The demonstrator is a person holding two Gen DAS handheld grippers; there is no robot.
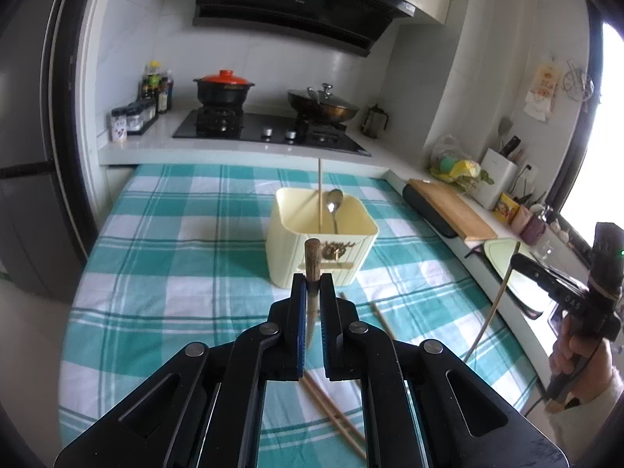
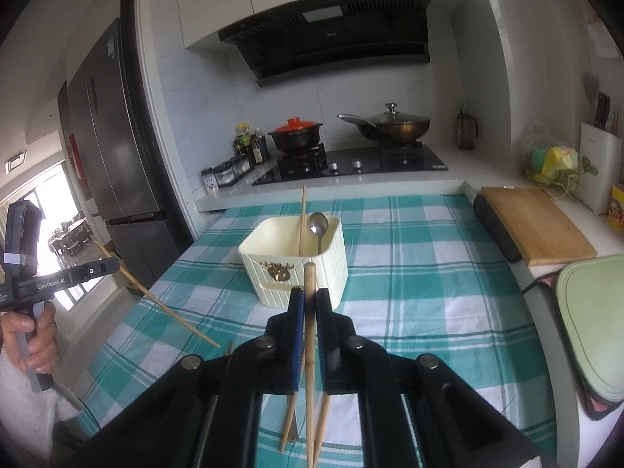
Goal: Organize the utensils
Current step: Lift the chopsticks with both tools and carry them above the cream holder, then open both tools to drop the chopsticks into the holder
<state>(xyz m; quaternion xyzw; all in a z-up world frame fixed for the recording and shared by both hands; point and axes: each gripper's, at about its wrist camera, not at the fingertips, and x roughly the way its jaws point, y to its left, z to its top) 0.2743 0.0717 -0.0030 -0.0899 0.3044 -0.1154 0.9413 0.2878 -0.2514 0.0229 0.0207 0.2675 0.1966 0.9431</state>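
Observation:
A cream square holder stands on the checked cloth with a metal spoon and one chopstick upright in it. My left gripper is shut on a wooden chopstick, held above the cloth just before the holder. My right gripper is shut on another chopstick, also near the holder. Loose chopsticks lie on the cloth below the grippers. The right gripper also shows at the right of the left wrist view, the left gripper at the left of the right wrist view.
The table has a teal checked cloth. Behind it a counter carries a gas hob, a red-lidded pot and a wok. A cutting board and a green board lie at the right. A fridge stands left.

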